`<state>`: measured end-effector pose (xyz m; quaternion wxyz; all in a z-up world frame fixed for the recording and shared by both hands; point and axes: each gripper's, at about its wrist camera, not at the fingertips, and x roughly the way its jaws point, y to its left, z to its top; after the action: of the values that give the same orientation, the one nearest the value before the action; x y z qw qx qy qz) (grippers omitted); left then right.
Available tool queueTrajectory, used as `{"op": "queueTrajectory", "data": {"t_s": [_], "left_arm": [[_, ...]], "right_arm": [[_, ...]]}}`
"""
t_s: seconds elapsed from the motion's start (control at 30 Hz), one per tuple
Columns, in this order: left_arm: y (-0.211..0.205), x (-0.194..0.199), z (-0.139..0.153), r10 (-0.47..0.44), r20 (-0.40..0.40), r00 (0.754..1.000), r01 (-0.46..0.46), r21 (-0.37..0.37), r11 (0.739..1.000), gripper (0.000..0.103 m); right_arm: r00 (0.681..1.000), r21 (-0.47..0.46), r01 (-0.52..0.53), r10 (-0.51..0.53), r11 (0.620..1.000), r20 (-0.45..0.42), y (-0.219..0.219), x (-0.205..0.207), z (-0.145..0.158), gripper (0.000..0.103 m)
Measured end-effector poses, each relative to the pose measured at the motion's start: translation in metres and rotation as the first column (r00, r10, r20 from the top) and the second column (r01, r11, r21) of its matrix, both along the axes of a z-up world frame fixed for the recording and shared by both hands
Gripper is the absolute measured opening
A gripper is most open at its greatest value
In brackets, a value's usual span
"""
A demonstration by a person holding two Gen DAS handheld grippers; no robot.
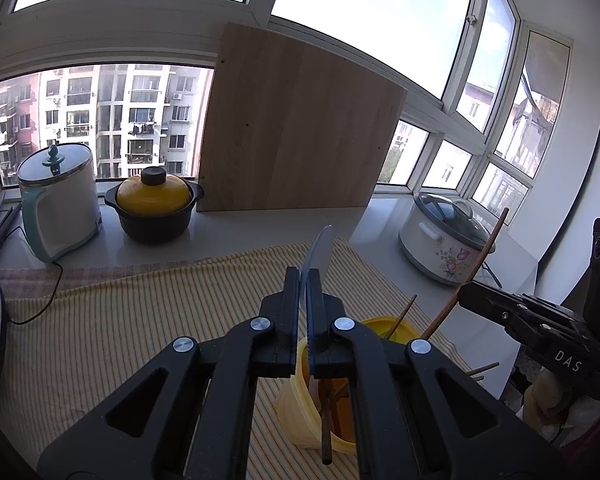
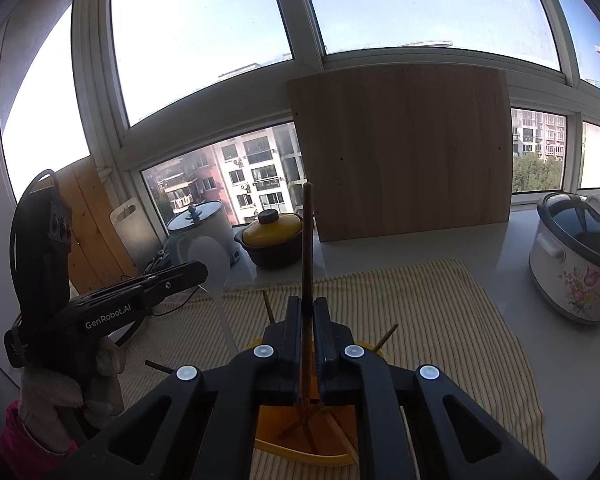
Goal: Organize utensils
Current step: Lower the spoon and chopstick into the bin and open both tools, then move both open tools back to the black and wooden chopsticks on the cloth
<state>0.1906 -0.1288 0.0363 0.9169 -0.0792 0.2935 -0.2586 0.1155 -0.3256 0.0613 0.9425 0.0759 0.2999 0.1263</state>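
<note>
My left gripper is shut on a translucent white plastic spoon, held upright above a yellow utensil cup that holds several brown chopsticks. The spoon also shows in the right wrist view, next to the left gripper. My right gripper is shut on a brown chopstick, upright over the same yellow cup. In the left wrist view the right gripper and its chopstick are at the right.
A yellow striped cloth covers the counter. Behind stand a white kettle, a black pot with a yellow lid, a wooden board against the window and a floral slow cooker.
</note>
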Motion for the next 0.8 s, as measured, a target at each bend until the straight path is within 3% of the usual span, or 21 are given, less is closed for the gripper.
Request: {"op": "queueTrajectory", "data": {"t_s": [0.1,0.2,0.37,0.8], "left_arm": [[0.000,-0.001,-0.001,-0.004,-0.012,1.000,0.004,-0.002,1.000,0.000],[0.000,-0.002,-0.002,-0.011,-0.022,1.000,0.011,-0.014,1.000,0.001],[-0.002,-0.005,-0.001,-0.035,-0.023,0.999,0.034,-0.017,0.999,0.017],[0.023,-0.019,0.006,0.005,0.016,1.000,-0.005,-0.002,1.000,0.017]], "right_arm": [[1.000,-0.003,-0.002,0.002,1.000,-0.011,0.001,0.001,-0.003,0.007],[1.000,-0.002,-0.001,0.001,1.000,-0.013,0.002,-0.001,-0.005,0.021],[1.000,-0.003,-0.004,0.004,1.000,-0.018,0.003,-0.003,-0.006,0.022],[0.998,-0.010,-0.052,0.052,0.999,-0.035,0.019,-0.014,-0.010,0.024]]}}
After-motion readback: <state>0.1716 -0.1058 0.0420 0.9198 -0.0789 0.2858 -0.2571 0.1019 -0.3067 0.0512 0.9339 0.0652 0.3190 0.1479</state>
